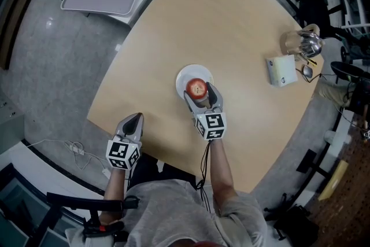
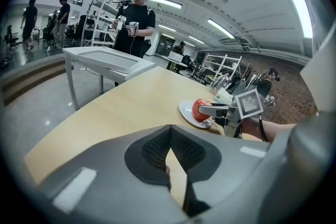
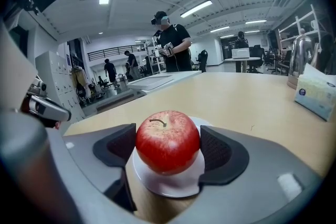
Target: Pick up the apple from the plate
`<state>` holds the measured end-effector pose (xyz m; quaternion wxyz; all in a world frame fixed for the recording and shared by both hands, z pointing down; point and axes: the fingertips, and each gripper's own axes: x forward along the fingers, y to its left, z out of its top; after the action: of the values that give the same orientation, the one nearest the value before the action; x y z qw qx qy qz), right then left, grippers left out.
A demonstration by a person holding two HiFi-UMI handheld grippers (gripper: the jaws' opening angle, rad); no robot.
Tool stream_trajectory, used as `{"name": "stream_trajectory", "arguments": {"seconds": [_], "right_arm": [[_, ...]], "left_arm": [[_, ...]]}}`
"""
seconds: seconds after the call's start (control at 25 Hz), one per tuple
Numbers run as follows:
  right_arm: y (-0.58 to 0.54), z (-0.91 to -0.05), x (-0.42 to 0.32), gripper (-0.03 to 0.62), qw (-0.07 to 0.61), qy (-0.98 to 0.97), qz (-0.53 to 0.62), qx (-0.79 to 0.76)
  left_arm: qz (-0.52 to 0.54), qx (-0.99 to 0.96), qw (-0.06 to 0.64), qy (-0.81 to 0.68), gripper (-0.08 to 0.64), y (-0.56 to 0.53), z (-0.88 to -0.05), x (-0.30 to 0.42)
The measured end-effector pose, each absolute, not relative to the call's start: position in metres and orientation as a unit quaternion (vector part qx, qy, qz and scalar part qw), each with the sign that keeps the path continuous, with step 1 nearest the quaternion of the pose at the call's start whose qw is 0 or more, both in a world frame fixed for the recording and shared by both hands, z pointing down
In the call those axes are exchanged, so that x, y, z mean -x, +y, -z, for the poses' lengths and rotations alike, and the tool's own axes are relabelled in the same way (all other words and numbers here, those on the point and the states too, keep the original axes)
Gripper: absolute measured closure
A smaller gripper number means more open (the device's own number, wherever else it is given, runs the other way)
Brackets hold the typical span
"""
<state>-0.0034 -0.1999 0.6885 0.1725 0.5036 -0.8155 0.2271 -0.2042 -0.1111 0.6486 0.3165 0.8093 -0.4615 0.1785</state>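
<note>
While the round red apple [image 1: 198,88] sits on the small white plate [image 1: 184,75], not yet lifted, the right gripper [image 1: 201,95] has it bracketed, one dark ribbed pad on each flank. From where I stand this looks like the grasping step: the reach is over and the squeeze is either just made or about to be. In the right gripper view both pads lie against the skin at the apple's widest part with no gap that I can see, though I can't tell how firm the hold is.

The next move, as I judge it, calls for a sure pinch and then a straight lift. The fruit is smooth and rounded, so a slack grip could let it roll or slip, and a sideways pull might drag the light plate across the pale wooden table [image 1: 231,26].

The left gripper [image 1: 134,123] is well apart from all this, near the table's edge by the person, with its jaws pressed together at the tips and nothing between them.

The apple itself is glossy and deep red, flecked with paler yellow streaks toward the top — a short brown stem curls from the dimple. It stands upright near the plate's middle, filling most of it.
</note>
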Motion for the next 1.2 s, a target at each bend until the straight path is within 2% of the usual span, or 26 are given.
{"name": "stream_trajectory", "arguments": {"seconds": [1.2], "right_arm": [[-0.198, -0.657, -0.007, 0.209, 0.158, -0.818, -0.202, -0.515]], "left_arm": [[-0.166, -0.822, 0.292, -0.460, 0.540, -0.110, -0.623, 0.193]]}}
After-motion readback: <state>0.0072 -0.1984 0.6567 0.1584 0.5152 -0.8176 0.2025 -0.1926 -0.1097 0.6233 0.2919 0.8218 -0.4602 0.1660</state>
